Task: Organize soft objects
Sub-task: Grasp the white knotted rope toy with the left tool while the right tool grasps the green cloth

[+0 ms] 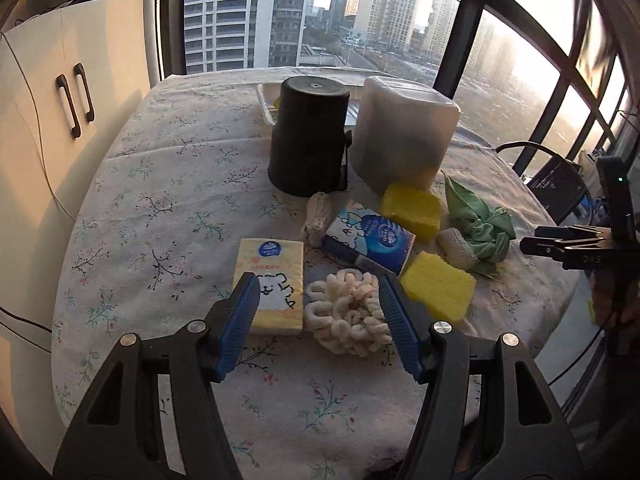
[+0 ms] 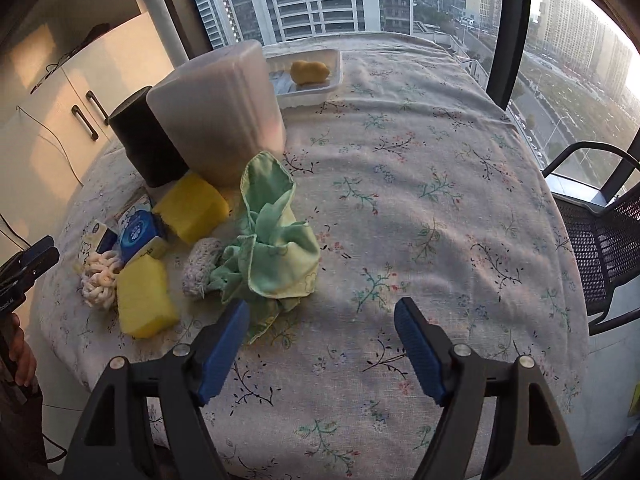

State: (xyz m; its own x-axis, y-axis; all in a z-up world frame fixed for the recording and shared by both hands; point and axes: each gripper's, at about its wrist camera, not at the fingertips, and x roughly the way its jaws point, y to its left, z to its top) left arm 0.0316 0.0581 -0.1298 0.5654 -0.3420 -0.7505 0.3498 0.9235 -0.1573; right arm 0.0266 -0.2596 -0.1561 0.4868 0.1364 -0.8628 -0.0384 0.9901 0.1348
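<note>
Left gripper (image 1: 318,290): jaws spread, empty, straddling the cream looped scrunchie (image 1: 347,316).
Right gripper (image 2: 322,320): spread, empty; green cloth (image 2: 272,240) at its 11 o'clock.
Scrunchie position: 3 o'clock of yellow tissue pack (image 1: 276,280), touching it.
Technique: lower squarely, close slowly on the loops, keep the left pad clear of the pack.
Likely destination: white tray (image 2: 320,92), 12 o'clock.

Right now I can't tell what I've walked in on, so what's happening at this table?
A person holds a two-finger gripper in each hand over a floral-cloth table strewn with soft things. The left gripper is open, its jaws framing the cream looped scrubber beside the yellow tissue pack. The right gripper is open near the crumpled green cloth. Neither holds anything. One yellowish sponge already lies in the white tray.
</note>
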